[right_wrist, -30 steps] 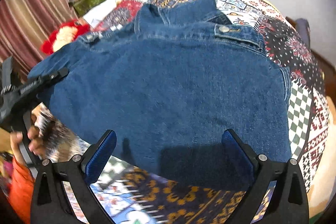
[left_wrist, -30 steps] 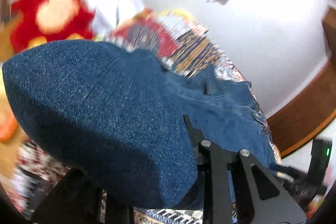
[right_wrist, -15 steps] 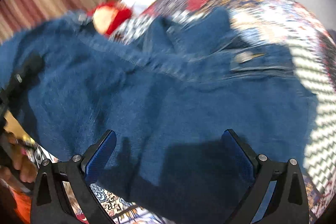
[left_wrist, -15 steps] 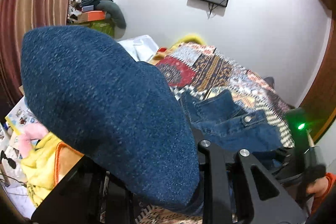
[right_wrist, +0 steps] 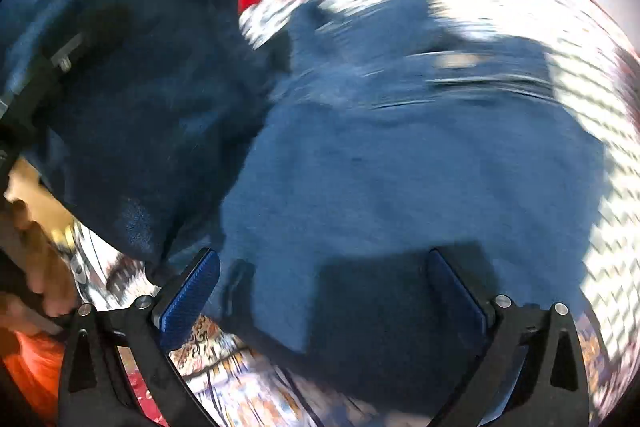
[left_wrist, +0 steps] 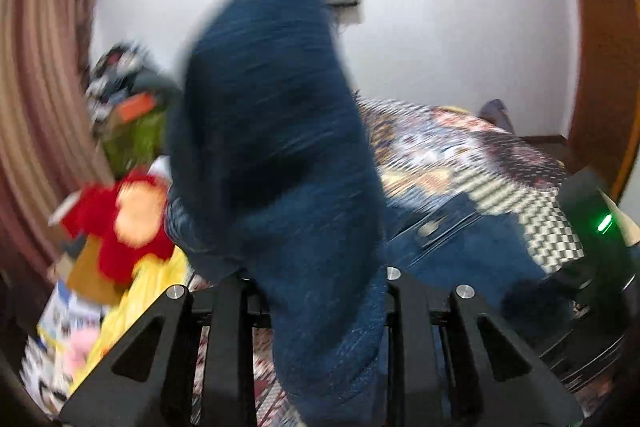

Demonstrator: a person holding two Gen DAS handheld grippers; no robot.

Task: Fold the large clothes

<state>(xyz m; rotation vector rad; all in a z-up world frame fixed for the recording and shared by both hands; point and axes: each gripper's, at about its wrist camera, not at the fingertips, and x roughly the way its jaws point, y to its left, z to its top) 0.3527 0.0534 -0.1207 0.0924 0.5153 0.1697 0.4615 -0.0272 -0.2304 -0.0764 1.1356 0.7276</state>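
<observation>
Left wrist view: left gripper (left_wrist: 320, 307) pinched on a fold of the denim jacket (left_wrist: 276, 131) — cloth standing up between the two fingers, blocking most of the lens. Held high, probably, so that this side could be carried across the body of the garment for the fold. Rest of the jacket spread flat on the patterned bedspread (left_wrist: 500, 163), metal button (left_wrist: 428, 229) up. Red plush toy (left_wrist: 120, 219) off to the left (blurred, like much else).

Right wrist view: right gripper (right_wrist: 324, 291) spread wide, blue pads (right_wrist: 192, 291) either side of the jacket's near hem, nothing clamped — likely poised above the cloth to steady or take the edge; contact impossible to tell. Denim dark blue, thick, lifted part bunched and shadowed, flat part smooth, collar toward the far side.
</observation>
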